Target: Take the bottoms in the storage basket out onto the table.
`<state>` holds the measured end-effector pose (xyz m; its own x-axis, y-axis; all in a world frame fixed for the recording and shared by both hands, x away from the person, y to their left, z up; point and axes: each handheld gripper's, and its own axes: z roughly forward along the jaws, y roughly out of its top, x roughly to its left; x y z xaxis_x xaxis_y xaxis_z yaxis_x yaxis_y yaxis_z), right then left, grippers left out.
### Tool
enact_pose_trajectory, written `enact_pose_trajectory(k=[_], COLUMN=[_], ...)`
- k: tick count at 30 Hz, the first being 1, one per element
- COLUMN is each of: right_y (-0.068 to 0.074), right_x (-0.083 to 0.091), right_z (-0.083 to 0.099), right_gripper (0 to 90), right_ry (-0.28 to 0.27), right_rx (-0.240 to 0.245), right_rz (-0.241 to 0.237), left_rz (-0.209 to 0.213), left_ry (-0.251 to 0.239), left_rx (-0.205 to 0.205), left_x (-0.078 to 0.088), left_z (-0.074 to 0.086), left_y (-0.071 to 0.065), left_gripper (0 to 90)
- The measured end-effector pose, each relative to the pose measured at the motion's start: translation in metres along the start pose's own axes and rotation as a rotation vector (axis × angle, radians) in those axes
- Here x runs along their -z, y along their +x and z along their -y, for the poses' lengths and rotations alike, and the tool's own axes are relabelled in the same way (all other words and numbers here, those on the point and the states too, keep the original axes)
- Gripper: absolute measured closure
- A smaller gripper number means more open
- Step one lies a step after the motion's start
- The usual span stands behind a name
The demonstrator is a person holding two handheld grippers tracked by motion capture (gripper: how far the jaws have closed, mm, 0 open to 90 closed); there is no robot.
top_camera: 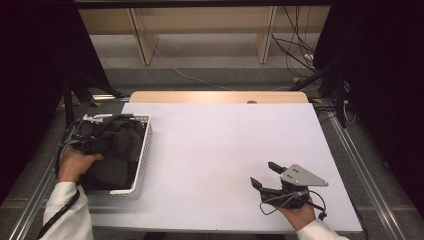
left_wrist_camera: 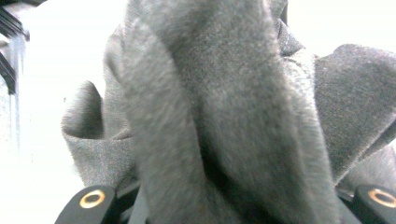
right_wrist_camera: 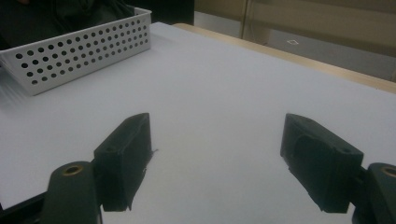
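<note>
High view puts our left gripper point(top_camera: 86, 137) inside the white perforated basket point(top_camera: 144, 152), pinching a fold of the dark grey garment point(top_camera: 116, 150) that fills it. Seen from the left gripper view, the cloth point(left_wrist_camera: 224, 116) is bunched between the jaws. Our right gripper point(top_camera: 266, 176) rests on the worktop point(top_camera: 210, 145) well to the right of the basket, jaws spread and bare, pointing back toward it. We judge the left hand point(top_camera: 75, 164) must carry the garment rightward out of the basket.
</note>
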<state>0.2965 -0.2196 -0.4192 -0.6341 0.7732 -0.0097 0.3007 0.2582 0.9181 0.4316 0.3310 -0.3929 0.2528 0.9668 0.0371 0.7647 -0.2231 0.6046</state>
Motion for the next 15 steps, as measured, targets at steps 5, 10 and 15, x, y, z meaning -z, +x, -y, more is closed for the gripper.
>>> enact_pose_trajectory(k=[5,10,15], right_y=[0.0,0.0,0.0], right_x=[0.0,0.0,0.0], right_z=[0.0,0.0,0.0], right_gripper=[25.7,25.7,25.7], right_ry=[-0.002,-0.002,0.002], right_rx=[-0.002,-0.002,0.001], right_rz=[0.0,0.0,-0.001], left_rz=[0.003,0.005,0.033], left_ry=[-0.114,-0.177,-0.25], left_rx=[0.03,0.034,0.031], left_x=[0.029,0.048,0.071], left_z=[-0.005,-0.008,-0.014], left_y=[0.006,0.006,0.0], left_gripper=[72.9,72.9,73.0])
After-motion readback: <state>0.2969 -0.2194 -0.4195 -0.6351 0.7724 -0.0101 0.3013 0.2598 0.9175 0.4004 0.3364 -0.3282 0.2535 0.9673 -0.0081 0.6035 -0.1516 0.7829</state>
